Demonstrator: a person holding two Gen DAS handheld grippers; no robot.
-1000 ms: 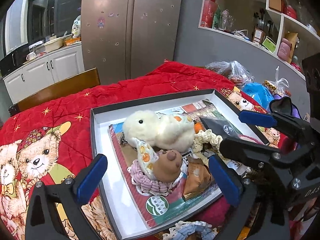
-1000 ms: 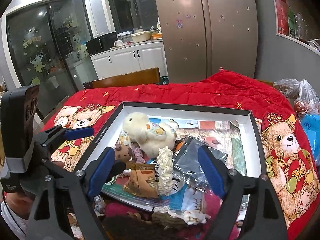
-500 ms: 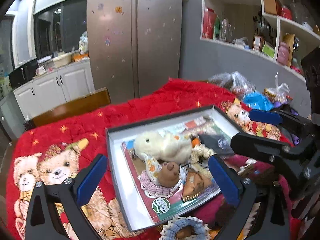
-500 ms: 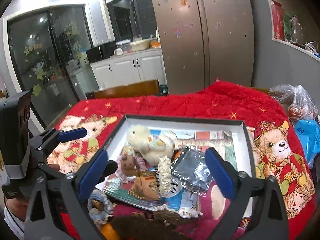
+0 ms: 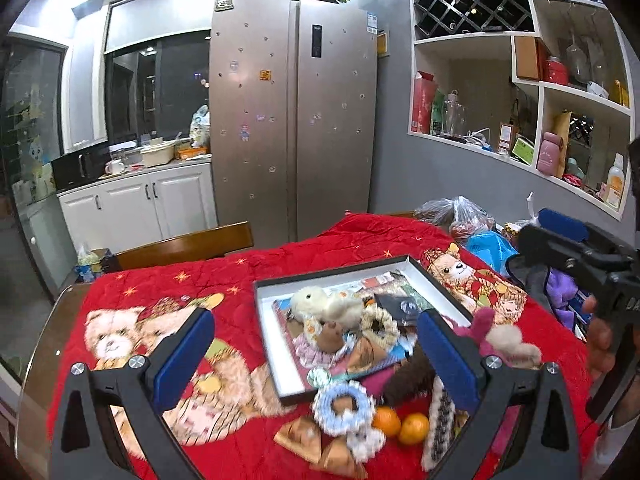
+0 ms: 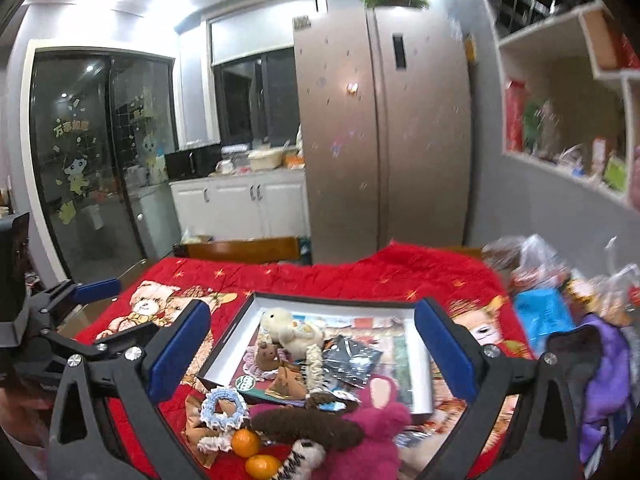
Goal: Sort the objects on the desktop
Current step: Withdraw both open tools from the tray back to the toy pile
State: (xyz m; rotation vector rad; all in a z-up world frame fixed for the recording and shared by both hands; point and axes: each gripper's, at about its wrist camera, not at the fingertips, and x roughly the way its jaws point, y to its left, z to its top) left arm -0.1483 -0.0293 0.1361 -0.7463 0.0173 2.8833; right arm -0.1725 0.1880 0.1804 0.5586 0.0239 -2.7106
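Observation:
A black-rimmed white tray (image 5: 276, 354) (image 6: 224, 348) lies on the red blanket. It holds a cream plush duck (image 5: 320, 304) (image 6: 286, 326), a brown plush (image 5: 330, 336) (image 6: 267, 354), scrunchies and a dark plastic packet (image 6: 352, 360). In front of the tray lie a blue scrunchie (image 5: 340, 404) (image 6: 222, 404), two oranges (image 5: 400, 426) (image 6: 252, 452), a pink plush (image 6: 374, 428) and brown triangular packets (image 5: 308, 438). My left gripper (image 5: 316, 360) is open and empty above the table. My right gripper (image 6: 312, 348) is open and empty, also held high.
The red bear-print blanket (image 5: 160, 320) covers the table. Plastic bags (image 5: 460, 216) and a purple cloth (image 6: 604, 384) crowd the right side. A wooden chair back (image 5: 184, 246) stands behind the table, with a fridge (image 5: 296, 120) and wall shelves (image 5: 520, 80) beyond.
Both grippers have risen and pulled back from the tray. More of the room and the loose items in front of the tray have come into view. Both stay open.

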